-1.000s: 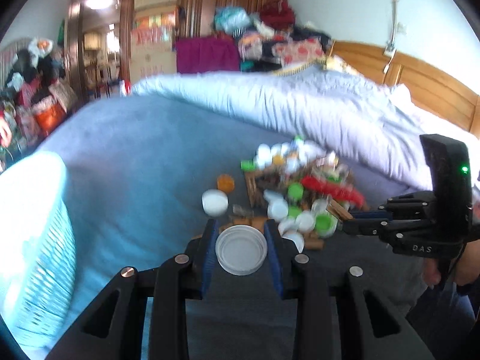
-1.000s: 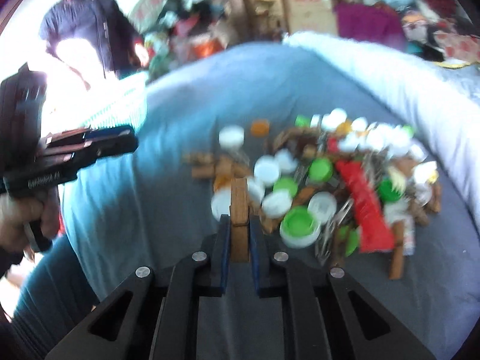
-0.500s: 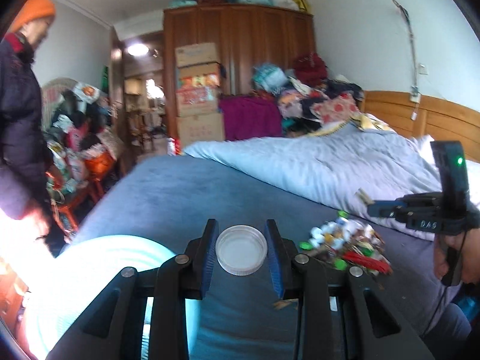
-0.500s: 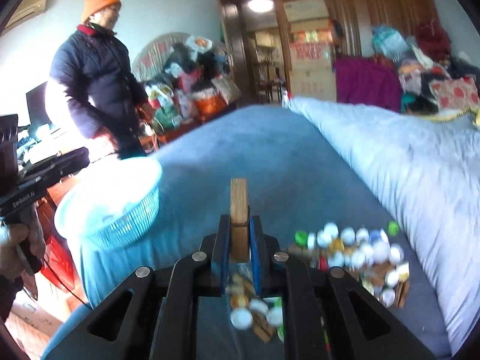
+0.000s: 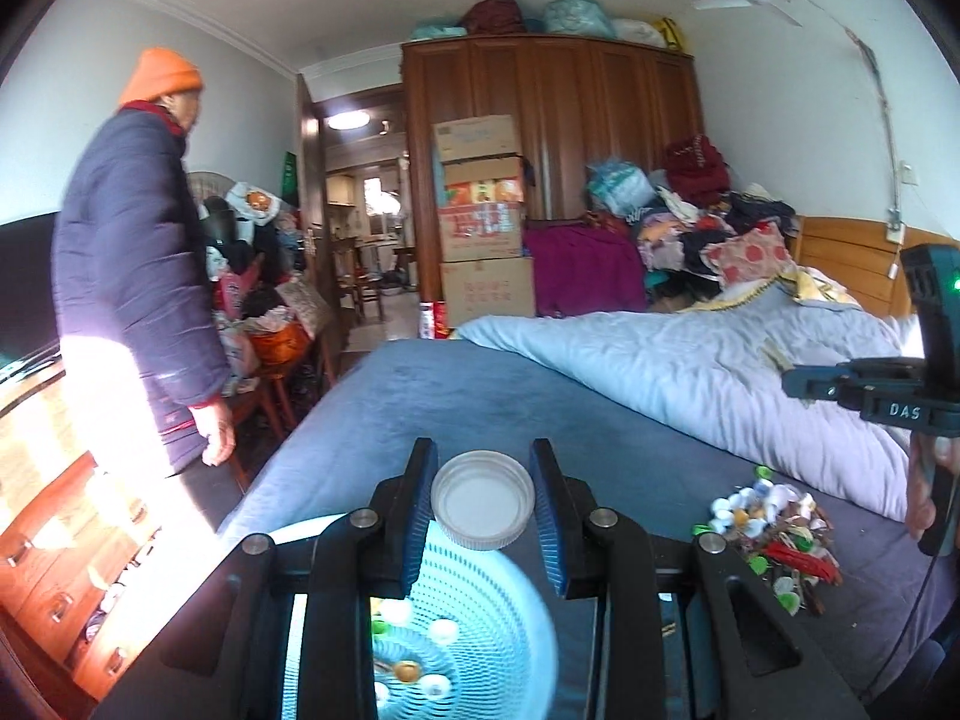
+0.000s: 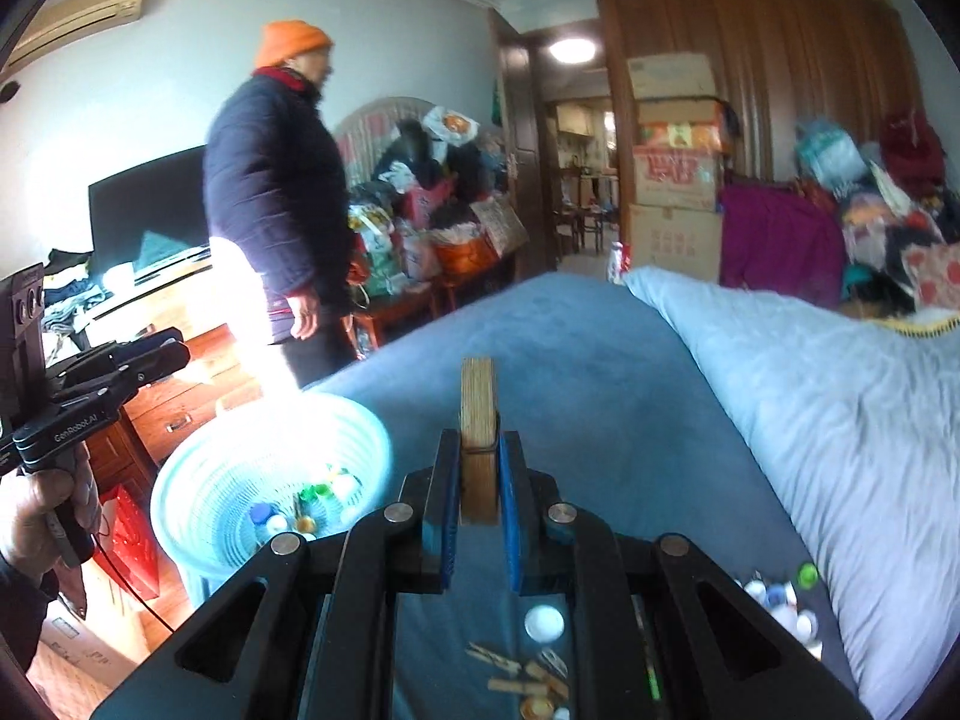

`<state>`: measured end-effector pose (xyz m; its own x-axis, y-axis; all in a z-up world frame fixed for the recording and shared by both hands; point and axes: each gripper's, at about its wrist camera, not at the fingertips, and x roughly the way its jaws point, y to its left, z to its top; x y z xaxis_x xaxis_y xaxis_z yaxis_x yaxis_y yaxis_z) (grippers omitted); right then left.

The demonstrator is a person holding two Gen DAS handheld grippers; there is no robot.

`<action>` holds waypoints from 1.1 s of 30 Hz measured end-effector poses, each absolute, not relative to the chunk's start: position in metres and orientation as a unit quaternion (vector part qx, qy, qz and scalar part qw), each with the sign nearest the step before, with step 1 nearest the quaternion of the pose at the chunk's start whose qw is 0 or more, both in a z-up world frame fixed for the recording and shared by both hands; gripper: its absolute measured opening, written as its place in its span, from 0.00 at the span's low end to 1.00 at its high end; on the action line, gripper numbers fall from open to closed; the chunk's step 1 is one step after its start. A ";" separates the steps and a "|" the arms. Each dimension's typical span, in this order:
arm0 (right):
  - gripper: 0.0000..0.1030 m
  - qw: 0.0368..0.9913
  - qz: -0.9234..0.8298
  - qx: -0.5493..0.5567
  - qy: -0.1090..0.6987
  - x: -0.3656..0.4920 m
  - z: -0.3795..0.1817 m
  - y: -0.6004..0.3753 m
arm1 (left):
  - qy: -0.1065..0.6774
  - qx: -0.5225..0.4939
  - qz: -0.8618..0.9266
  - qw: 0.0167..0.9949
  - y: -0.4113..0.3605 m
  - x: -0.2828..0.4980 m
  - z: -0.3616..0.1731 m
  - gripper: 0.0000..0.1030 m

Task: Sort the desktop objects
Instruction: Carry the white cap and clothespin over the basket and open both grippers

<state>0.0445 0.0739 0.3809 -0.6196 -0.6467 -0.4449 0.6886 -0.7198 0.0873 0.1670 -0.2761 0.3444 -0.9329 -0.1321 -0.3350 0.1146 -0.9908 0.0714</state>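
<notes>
Two handheld grippers: left gripper (image 5: 483, 504) with one white jar lid (image 5: 483, 499) between its jaws, right gripper (image 6: 480, 480) with one wooden clothespin (image 6: 478, 438) between its jaws. One pale blue basket (image 6: 198, 480) off the bed's near-left corner, holding roughly seven small caps, too jumbled for an exact count. One mixed pile (image 5: 771, 525) of bottle caps and clothespins near the bed's right side, too small and tangled to count. At least three loose clothespins (image 6: 495, 655) and one lone white cap (image 6: 544, 624) on the blue bed (image 6: 576, 348) below the right gripper. One light quilt (image 5: 690, 366). Four stacked cardboard boxes (image 5: 483, 222). One bystander (image 6: 273, 192) in an orange hat.
</notes>
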 end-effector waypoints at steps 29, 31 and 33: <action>0.12 0.455 -0.854 0.228 0.107 0.035 0.469 -0.106 | -0.022 0.237 -0.961 0.144 -0.429 0.166 0.388 0.31; 0.12 0.467 -0.840 0.253 0.107 0.030 0.461 -0.119 | -0.017 0.265 -0.954 0.142 -0.437 0.164 0.379 0.31; 0.12 0.478 -0.825 0.281 0.110 0.025 0.449 -0.134 | -0.011 0.297 -0.945 0.134 -0.444 0.156 0.369 0.31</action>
<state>0.0248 -0.1343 0.4488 -0.3854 -0.7262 -0.5693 0.8499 -0.5196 0.0874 0.1560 -0.4444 0.3686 -0.7873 -0.2600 -0.5591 0.2470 -0.9638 0.1005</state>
